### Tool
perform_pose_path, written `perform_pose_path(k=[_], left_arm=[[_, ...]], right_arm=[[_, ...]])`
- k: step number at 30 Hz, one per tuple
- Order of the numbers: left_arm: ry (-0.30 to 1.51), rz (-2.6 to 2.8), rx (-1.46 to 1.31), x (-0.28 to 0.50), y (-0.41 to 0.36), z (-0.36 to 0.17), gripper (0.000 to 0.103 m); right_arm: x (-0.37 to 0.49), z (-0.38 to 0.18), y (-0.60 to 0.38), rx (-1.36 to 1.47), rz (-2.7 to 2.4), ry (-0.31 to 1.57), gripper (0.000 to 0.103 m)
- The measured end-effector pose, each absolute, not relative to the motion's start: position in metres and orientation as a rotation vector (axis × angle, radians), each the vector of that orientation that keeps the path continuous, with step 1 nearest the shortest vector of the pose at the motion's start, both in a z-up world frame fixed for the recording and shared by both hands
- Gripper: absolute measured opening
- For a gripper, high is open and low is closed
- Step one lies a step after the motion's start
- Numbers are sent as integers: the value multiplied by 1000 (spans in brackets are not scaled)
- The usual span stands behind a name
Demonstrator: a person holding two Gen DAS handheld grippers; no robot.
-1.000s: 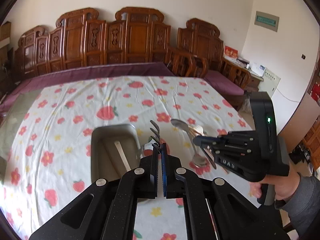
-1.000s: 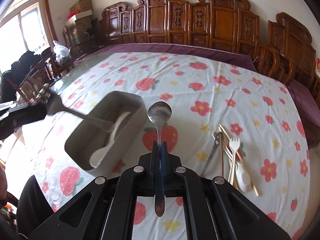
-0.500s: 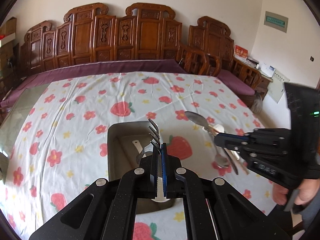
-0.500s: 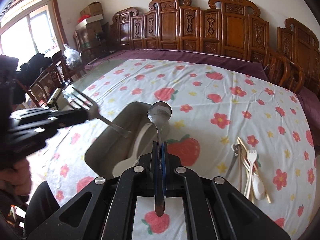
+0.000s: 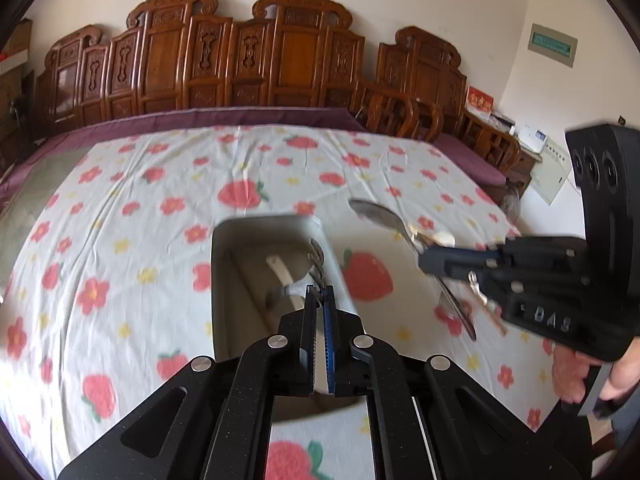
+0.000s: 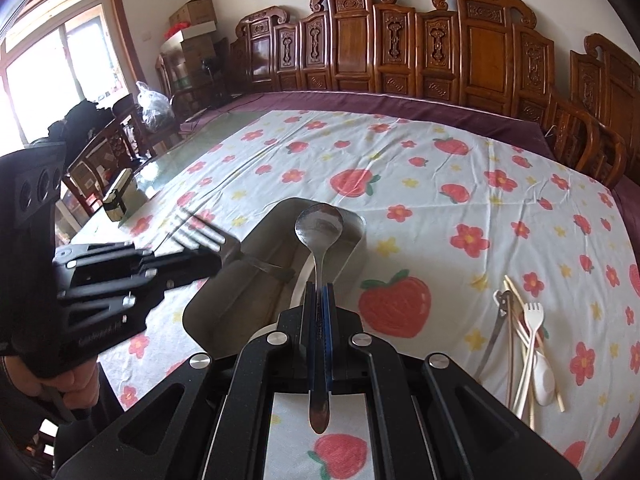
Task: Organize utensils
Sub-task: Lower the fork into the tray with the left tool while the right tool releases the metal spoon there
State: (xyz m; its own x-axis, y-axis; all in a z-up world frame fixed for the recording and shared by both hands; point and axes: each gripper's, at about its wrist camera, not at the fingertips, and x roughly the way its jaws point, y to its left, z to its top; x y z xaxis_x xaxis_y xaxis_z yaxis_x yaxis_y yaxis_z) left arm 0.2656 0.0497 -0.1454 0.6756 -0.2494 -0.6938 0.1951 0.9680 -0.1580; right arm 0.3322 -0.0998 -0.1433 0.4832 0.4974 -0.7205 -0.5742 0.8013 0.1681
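Note:
A grey rectangular tray sits on the flowered tablecloth with a white spoon in it. My left gripper is shut on a metal fork, whose tines hang over the tray; the fork also shows blurred in the right wrist view. My right gripper is shut on a metal spoon, bowl forward above the tray's right rim. The spoon and right gripper show at the right of the left wrist view.
A pile of loose utensils lies on the cloth to the right of the tray: chopsticks, a white plastic fork, a white spoon and a metal piece. Carved wooden chairs line the table's far side. A small dark object stands at the table's left edge.
Both grippers have moved closer to the tray. The fork has dropped lower over the tray. The spoon has come over the tray's right rim.

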Motion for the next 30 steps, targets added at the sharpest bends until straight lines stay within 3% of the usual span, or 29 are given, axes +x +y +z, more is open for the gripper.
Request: perform_pose_path(k=[7, 12, 30], left_arm=[[894, -180, -55, 276, 57, -174, 5], [863, -171, -62, 274, 63, -163, 32], [815, -138, -60, 251, 85, -137, 35]], right_arm=[[336, -152, -86, -79, 666, 873, 4], [339, -153, -69, -76, 680, 881, 4], [359, -173, -34, -33, 691, 930, 8]])
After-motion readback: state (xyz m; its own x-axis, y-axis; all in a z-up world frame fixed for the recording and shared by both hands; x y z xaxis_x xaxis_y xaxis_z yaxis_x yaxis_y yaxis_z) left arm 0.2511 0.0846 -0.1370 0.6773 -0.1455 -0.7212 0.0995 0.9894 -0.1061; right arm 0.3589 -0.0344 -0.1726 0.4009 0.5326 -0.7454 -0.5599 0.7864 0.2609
